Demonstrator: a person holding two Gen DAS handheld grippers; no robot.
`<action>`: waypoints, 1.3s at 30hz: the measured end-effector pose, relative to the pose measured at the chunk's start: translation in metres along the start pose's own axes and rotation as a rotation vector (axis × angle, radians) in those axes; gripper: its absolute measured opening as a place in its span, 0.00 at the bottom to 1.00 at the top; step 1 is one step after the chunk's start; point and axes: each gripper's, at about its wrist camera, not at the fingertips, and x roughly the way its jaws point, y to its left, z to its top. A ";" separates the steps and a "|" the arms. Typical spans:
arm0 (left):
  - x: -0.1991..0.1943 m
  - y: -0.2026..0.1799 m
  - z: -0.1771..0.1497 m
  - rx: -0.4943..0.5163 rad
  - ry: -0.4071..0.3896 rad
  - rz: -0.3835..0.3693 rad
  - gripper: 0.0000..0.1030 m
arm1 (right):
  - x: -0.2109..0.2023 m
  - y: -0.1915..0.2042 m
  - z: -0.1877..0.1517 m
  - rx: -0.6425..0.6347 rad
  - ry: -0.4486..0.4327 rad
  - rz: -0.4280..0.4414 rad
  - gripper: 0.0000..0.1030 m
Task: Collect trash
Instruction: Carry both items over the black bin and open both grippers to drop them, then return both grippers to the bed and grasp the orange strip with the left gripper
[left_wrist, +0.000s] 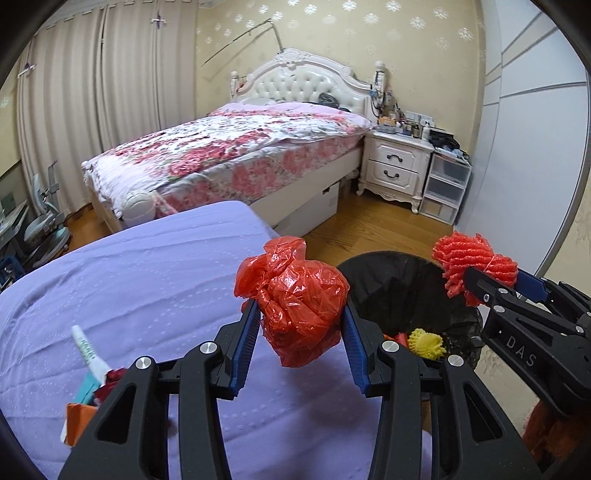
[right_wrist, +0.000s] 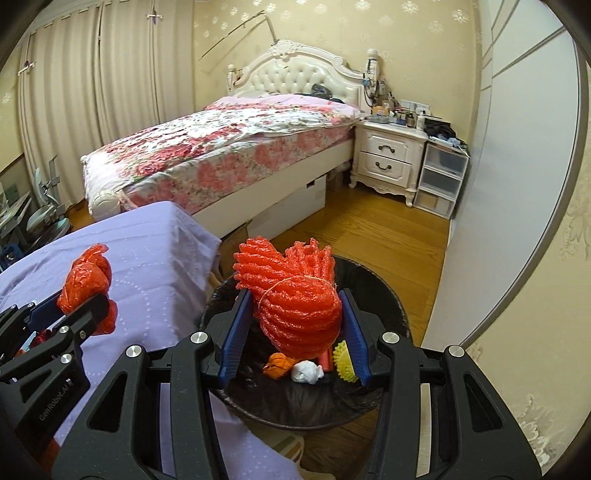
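At the far left of the left wrist view, a white and teal tube (left_wrist: 86, 360) and an orange packet (left_wrist: 77, 419) lie on the purple cloth (left_wrist: 129, 280), partly hidden behind the gripper's frame. To their right the left gripper (left_wrist: 301, 325) pinches a crumpled red plastic bag (left_wrist: 295, 299) between its blue pads; the pads press into the bag's sides and the bag hangs over the edge of the purple cloth, just beside the bin. Next comes the bin (left_wrist: 399, 280), lined with a black bag, standing on the wooden floor against the cloth-covered surface. Inside it lie a yellow foam net (right_wrist: 345, 362), a white crumpled scrap (right_wrist: 306, 372) and an orange wad (right_wrist: 279, 365). Above the bin's opening the right gripper (right_wrist: 295, 325) holds a bundle of red foam netting (right_wrist: 291, 295), tied round with thin string; both blue pads press against its sides. In the left wrist view the same bundle sits over the bin's right rim. Behind all this stand a bed with a flowered cover (right_wrist: 221, 147), then a white nightstand (right_wrist: 388, 158) and clear plastic drawers (right_wrist: 441, 177) at the far right
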 end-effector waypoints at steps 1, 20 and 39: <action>0.003 -0.005 0.002 0.008 -0.002 -0.003 0.43 | 0.002 -0.003 0.001 0.005 -0.003 -0.010 0.45; 0.060 -0.048 0.016 0.067 0.056 0.006 0.43 | 0.034 -0.039 -0.001 0.084 0.006 -0.098 0.46; 0.072 -0.048 0.015 0.061 0.077 0.045 0.73 | 0.044 -0.044 -0.004 0.089 0.002 -0.167 0.64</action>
